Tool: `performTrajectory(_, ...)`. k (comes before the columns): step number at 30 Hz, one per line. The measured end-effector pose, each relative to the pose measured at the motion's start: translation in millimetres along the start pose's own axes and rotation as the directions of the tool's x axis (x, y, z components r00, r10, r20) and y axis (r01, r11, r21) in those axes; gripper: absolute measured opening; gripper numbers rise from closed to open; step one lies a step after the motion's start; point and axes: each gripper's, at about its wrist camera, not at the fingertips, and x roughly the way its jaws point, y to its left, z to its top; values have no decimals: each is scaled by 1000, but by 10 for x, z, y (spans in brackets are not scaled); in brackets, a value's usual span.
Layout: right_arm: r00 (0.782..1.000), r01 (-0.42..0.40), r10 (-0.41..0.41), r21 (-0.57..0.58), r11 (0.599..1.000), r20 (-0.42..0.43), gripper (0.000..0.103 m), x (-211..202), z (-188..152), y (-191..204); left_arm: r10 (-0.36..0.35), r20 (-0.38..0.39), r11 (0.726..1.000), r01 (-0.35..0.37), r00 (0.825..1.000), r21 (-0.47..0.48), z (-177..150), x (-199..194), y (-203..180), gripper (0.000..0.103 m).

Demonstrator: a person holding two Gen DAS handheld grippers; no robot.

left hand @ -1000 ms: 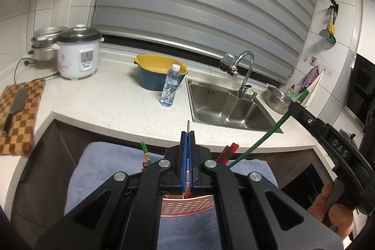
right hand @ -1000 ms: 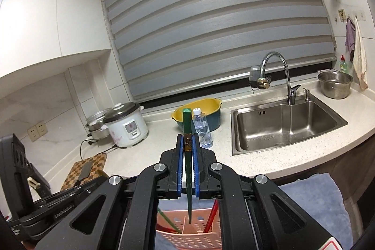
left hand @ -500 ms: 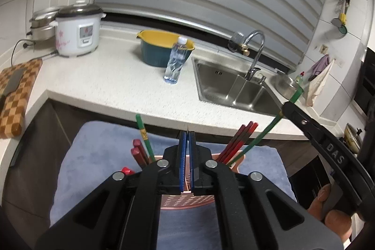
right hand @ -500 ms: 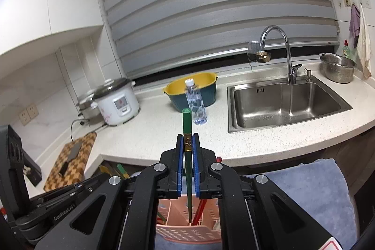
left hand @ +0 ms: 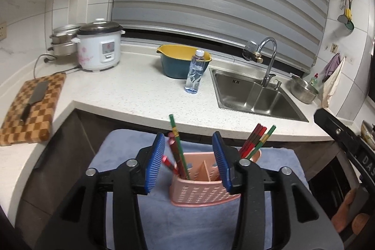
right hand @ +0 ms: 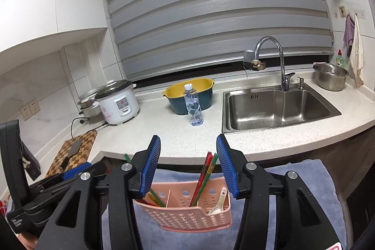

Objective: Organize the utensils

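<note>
A pink perforated utensil holder [left hand: 201, 193] stands on a blue towel [left hand: 196, 224], also in the right wrist view [right hand: 187, 214]. Red and green chopsticks [left hand: 178, 151] lean in its left section, more red and green chopsticks [left hand: 256, 141] in another. In the right wrist view, chopsticks [right hand: 206, 177] stand in the middle section and a pale spoon [right hand: 218, 202] lies in the right one. My left gripper [left hand: 188, 161] is open and empty just above the holder. My right gripper [right hand: 188, 165] is open and empty above it too.
A white counter [left hand: 140, 97] runs behind, with a water bottle [left hand: 195, 73], a yellow and teal basin [left hand: 180, 62], a rice cooker [left hand: 99, 48], a sink [left hand: 255, 95] with a tap, and a chequered cutting board [left hand: 30, 107] carrying a cleaver.
Both grippers have opened. The right one let go of the green chopstick, which now stands in the holder. The left one released what it held. Both views have pulled back a little.
</note>
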Motion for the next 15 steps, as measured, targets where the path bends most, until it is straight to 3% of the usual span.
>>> performTrajectory(1, 1000, 6, -6, -7, 1000, -6, 53, -57, -44, 13, 9, 4, 1000, -9, 1000, 0, -21, -38, 9, 54)
performTrajectory(9, 995, 47, -51, -48, 998, -83, 61, -423, -436, 90, 84, 7, 995, -84, 996, 54, -313, -409, -67, 62)
performTrajectory(15, 989, 55, -61, -44, 997, -135, 62, -670, -660, 102, 139, 14, 986, -140, 990, 88, -542, -632, -147, 76)
